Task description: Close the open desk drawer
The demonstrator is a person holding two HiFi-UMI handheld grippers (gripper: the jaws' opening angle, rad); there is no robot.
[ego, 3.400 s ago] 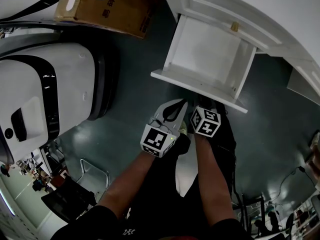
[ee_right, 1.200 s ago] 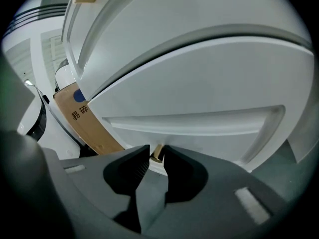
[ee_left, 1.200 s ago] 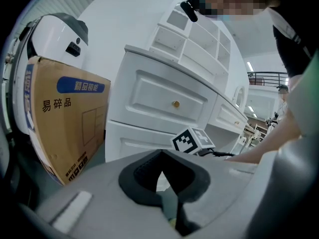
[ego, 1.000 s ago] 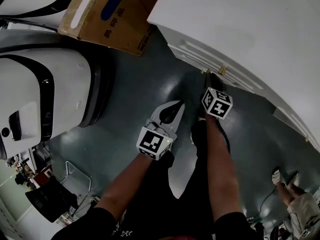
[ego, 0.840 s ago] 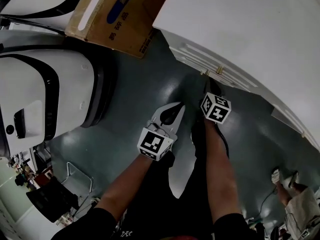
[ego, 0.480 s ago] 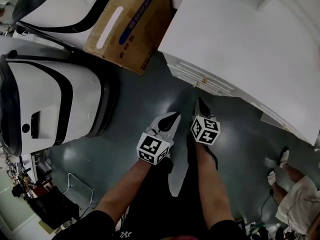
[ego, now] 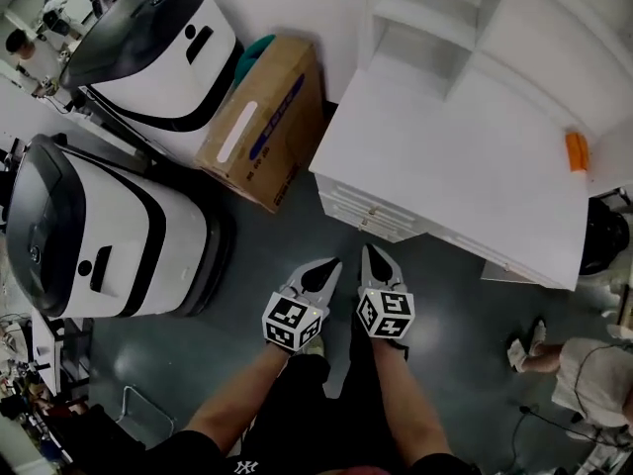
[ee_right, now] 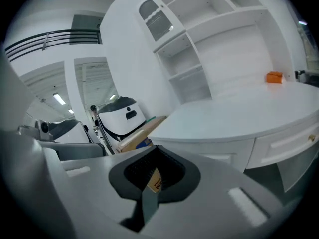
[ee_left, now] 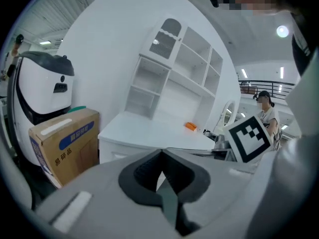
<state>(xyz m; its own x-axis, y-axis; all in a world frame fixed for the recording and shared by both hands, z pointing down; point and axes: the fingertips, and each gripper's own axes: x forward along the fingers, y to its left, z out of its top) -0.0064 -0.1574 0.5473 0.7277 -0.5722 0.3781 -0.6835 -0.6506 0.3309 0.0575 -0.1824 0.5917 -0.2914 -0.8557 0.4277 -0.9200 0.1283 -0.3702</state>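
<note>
The drawer (ego: 368, 212) is judged flush with the desk (ego: 445, 156); left gripper (ego: 334, 263) and right gripper (ego: 368, 249), pressed together empty, are best held clear of it

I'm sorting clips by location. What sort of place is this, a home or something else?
Probably a lab or workshop hall, not a home: a white desk with shelves stands on a grey floor beside two large white-and-black machines and a cardboard box.

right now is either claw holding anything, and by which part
Nothing is held. The left claw and the right claw are both shut with nothing between their tips, apart from the white desk.
</note>
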